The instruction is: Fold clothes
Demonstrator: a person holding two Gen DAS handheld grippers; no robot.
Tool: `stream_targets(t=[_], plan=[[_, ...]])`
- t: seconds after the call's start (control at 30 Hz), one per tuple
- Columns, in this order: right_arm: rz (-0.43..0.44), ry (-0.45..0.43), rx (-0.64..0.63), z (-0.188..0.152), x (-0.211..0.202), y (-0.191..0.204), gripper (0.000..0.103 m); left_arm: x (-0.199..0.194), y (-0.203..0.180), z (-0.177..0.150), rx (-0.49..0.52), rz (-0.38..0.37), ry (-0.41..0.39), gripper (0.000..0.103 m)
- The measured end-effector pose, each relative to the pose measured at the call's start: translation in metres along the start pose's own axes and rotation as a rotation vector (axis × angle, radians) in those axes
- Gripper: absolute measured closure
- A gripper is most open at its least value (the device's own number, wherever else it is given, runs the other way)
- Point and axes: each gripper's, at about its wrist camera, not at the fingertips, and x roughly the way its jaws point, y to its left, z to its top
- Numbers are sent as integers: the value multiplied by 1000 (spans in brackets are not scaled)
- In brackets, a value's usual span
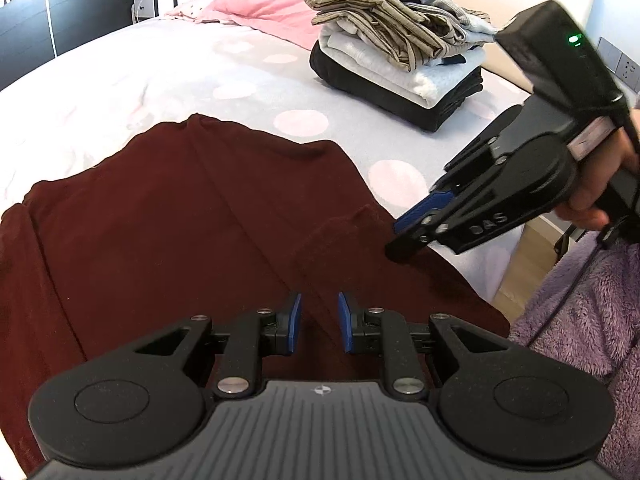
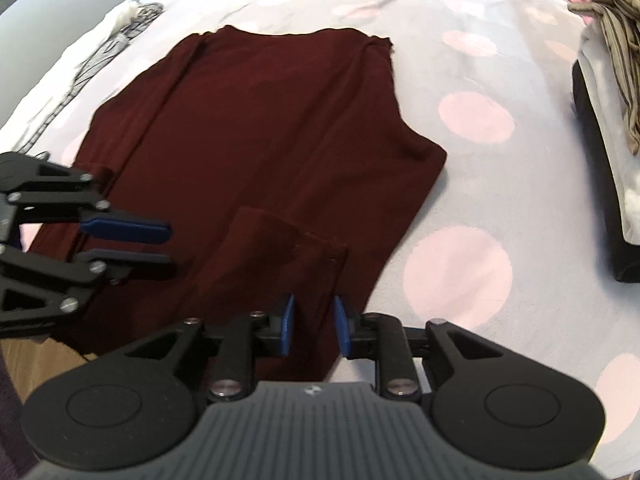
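A dark red garment [image 1: 180,220] [image 2: 260,120] lies spread flat on the bed, with a sleeve flap [image 2: 272,256] [image 1: 340,232] folded in over its near part. My left gripper [image 1: 319,308] [image 2: 170,246] hovers over the garment's near edge, jaws a little apart, nothing pinched between the blue pads. My right gripper [image 2: 314,308] [image 1: 396,238] stands open over the garment's near right edge beside the flap, its lower finger close to or touching the cloth. A hand [image 1: 592,200] holds the right gripper.
A stack of folded clothes [image 1: 400,48] [image 2: 608,80] sits on the dotted bed cover [image 1: 240,68] [image 2: 480,200] beyond the garment. A pink pillow [image 1: 264,4] lies farther back. The bed edge and wooden floor [image 1: 532,256] are at the right, beside a purple fluffy sleeve [image 1: 580,312].
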Motion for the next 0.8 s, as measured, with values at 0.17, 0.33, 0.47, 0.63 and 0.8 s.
stream_targets(t=[0.17, 0.33, 0.47, 0.63, 0.8], plan=[[8, -40, 12, 1, -12, 0, 99, -1, -1, -1, 2, 16, 2, 85], [-59, -46, -1, 2, -15, 0, 99, 0, -2, -3, -2, 24, 14, 85], [-91, -10, 5, -2, -2, -3, 99, -3, -6, -3, 8, 13, 15, 85], [-96, -51, 27, -6, -14, -7, 90, -7, -14, -7, 16, -35, 25, 85], [-65, -48, 77, -17, -21, -15, 88, -7, -26, -19, 33, -67, 85, 85]])
